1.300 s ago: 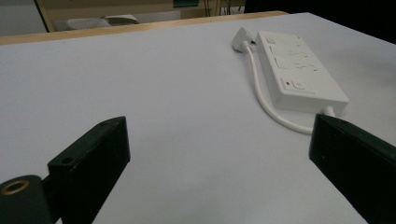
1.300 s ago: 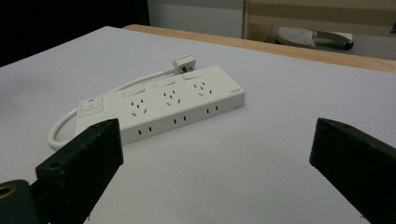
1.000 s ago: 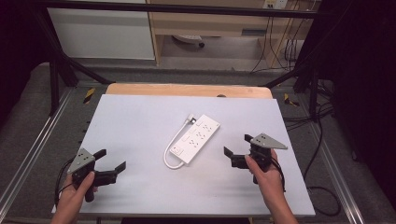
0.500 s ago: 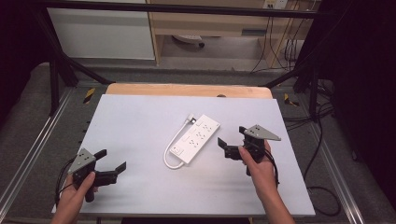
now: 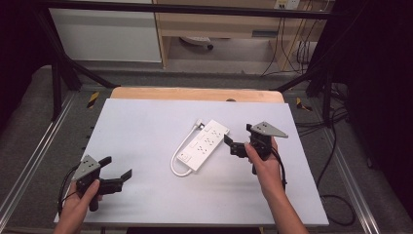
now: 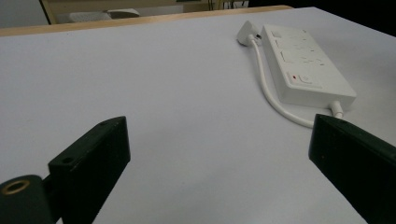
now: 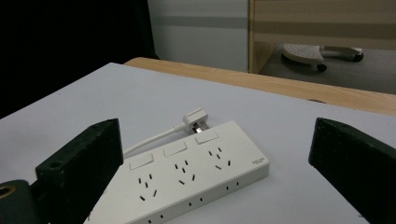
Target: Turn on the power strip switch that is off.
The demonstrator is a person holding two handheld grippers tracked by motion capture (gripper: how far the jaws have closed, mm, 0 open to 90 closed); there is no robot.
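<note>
Your right gripper (image 5: 242, 139) sits just beside the right end of the white power strip (image 5: 204, 145), jaws spread wide and not touching it. The strip lies slantwise near the middle of the worktop (image 5: 146, 122) (its cord (image 5: 179, 151) loops along its left side, plug (image 5: 199, 124) by the far end). Your left gripper (image 5: 117, 171), also wide open and empty, rests near the front left corner, well apart from the strip.
</note>
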